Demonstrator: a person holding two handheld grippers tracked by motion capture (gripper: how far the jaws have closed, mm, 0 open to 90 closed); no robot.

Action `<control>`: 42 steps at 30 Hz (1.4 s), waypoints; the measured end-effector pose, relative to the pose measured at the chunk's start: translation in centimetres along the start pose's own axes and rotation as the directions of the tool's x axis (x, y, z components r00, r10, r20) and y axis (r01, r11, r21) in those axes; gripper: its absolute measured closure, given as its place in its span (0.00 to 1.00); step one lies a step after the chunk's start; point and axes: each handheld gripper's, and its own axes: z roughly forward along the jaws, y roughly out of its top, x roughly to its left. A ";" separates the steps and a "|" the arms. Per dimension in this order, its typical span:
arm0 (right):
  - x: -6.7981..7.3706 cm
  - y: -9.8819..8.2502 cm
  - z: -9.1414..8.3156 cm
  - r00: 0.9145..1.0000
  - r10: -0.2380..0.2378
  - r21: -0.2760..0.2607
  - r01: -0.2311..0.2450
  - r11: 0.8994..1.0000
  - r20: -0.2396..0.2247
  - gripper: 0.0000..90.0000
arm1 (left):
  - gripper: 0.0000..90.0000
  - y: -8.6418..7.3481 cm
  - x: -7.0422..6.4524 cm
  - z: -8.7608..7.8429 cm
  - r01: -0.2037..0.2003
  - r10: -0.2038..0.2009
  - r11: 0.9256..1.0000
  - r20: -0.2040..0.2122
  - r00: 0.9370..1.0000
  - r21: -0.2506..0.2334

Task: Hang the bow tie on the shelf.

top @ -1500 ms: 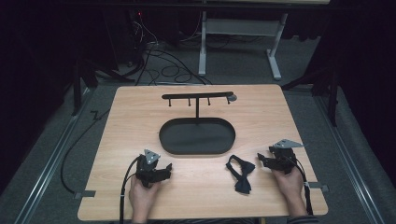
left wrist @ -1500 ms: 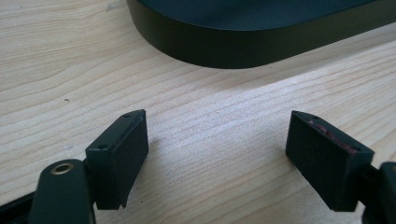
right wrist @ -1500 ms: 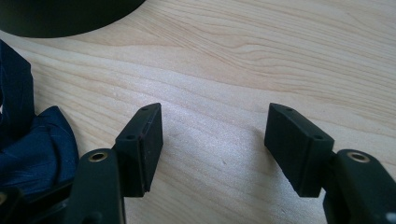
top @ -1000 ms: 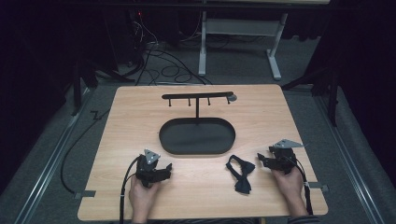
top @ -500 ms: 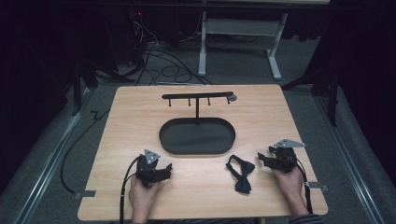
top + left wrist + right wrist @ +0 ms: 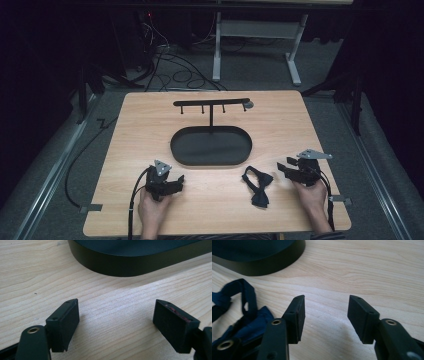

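A dark bow tie [image 6: 257,186] with its strap lies on the wooden table [image 6: 125,130], front right of centre; the right gripper view has it as dark blue cloth [image 6: 244,322] left of the jaws. My right gripper [image 6: 284,170] rests open on the table just right of the bow tie, nothing between its jaws [image 6: 325,312]. My left gripper [image 6: 176,181] sits open at the front left, jaws wide apart over bare wood [image 6: 116,320]. A black oval tray [image 6: 211,159] with a T-shaped hook stand [image 6: 211,104] stands mid-table.
The tray's dark wall [image 6: 130,265] rises just ahead of the left gripper and its rounded end [image 6: 262,262] lies ahead-left of the right gripper. Cables [image 6: 170,65] and a metal frame [image 6: 260,30] sit on the floor beyond the table.
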 end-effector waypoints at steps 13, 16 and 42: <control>1.0 -0.3 -1.3 0.997 0.024 -0.034 -0.027 0.999 -0.080 0.61 | 0.24 0.0 0.0 0.0 0.000 0.000 1.000 0.000 1.000 0.000; 1.5 -0.1 -1.7 0.994 0.017 -0.057 -0.023 0.998 -0.104 0.62 | 0.24 0.0 0.0 0.0 0.000 0.000 1.000 0.000 1.000 0.000; 5.1 1.2 0.0 0.975 -0.047 -0.011 0.045 0.999 -0.218 0.67 | 0.24 0.0 0.0 0.0 -0.001 0.001 1.000 0.001 1.000 0.002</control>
